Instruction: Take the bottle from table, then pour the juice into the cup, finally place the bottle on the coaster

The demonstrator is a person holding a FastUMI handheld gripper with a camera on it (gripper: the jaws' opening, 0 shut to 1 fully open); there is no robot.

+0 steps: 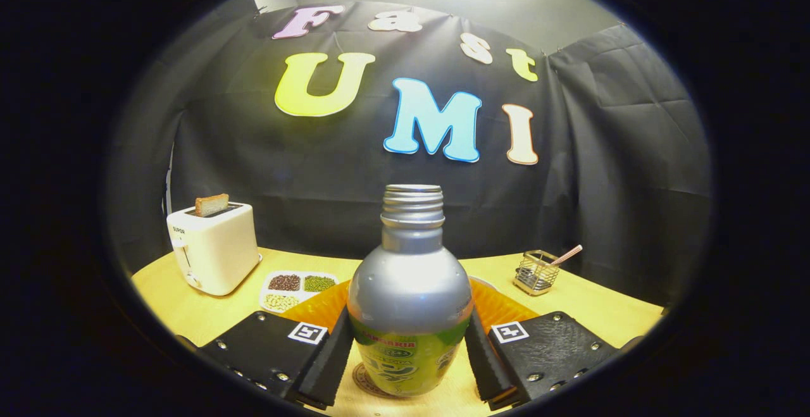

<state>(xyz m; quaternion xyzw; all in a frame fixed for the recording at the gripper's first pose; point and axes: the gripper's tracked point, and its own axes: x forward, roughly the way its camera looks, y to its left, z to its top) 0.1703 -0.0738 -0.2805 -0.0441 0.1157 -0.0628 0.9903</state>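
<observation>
Bottle between jaws, base hidden.

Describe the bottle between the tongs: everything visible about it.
The bottle stands upright between the fingers of the tongs. It looks like metal: a silver rounded shoulder, a narrow neck and a threaded mouth with no cap on. A green printed label wraps the lower body. Both fingers sit against its sides. Its base rests on a round coaster on the wooden table. An orange ribbed thing lies just behind it.
</observation>
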